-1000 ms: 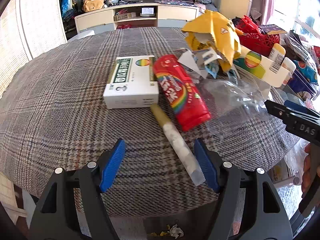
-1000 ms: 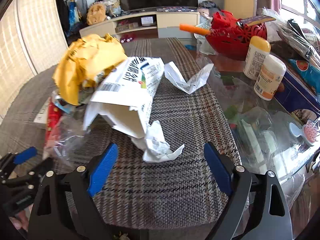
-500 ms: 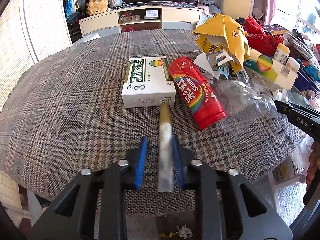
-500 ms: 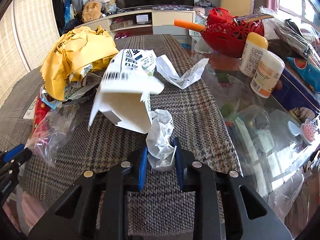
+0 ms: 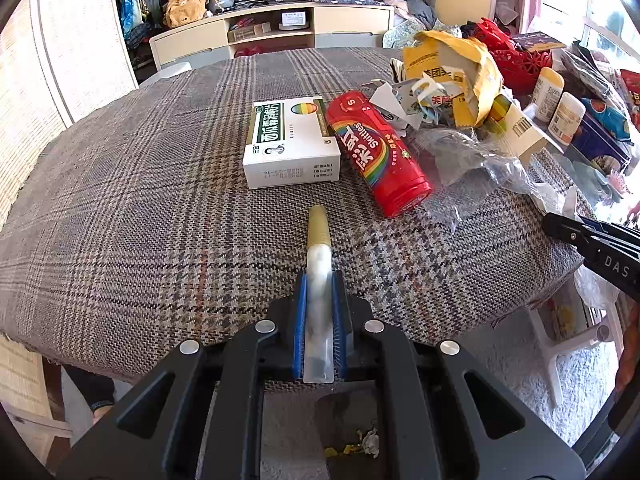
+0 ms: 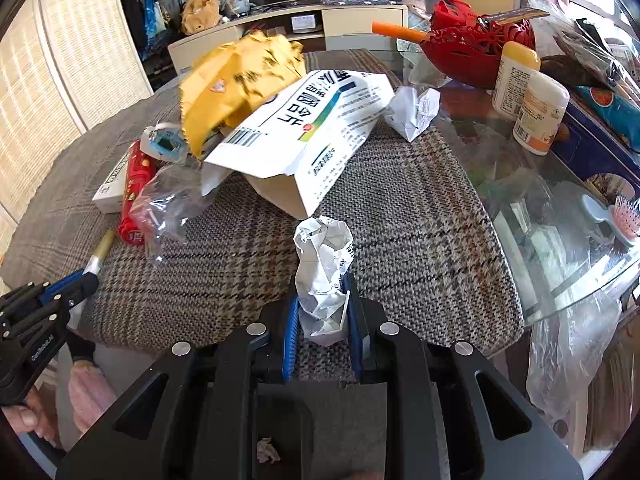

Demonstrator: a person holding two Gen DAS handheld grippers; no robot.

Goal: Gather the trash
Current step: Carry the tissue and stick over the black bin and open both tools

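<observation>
My left gripper (image 5: pixel 319 284) is shut on a clear plastic tube with a gold cap (image 5: pixel 319 236), held above the near edge of the plaid table (image 5: pixel 140 184). My right gripper (image 6: pixel 323 284) is shut on a crumpled white paper (image 6: pixel 324 256), lifted over the table's near edge. The left gripper and its tube also show in the right wrist view (image 6: pixel 86 274). More trash lies on the table: a red Skittles can (image 5: pixel 376 152), a white and green box (image 5: pixel 290 140), a torn white carton (image 6: pixel 308 132), yellow wrapping (image 6: pixel 236 80), clear plastic (image 5: pixel 476 160).
A second crumpled paper (image 6: pixel 412 112) lies behind the carton. White bottles (image 6: pixel 536 108), a red basket (image 6: pixel 472 44) and a pink brush (image 6: pixel 624 216) stand on the glass top at the right. A low cabinet (image 5: pixel 280 32) lines the far wall.
Both grippers went from open to shut, the left on the tube, the right on the crumpled paper. Both have since drawn back toward the table's near edge with their loads.
</observation>
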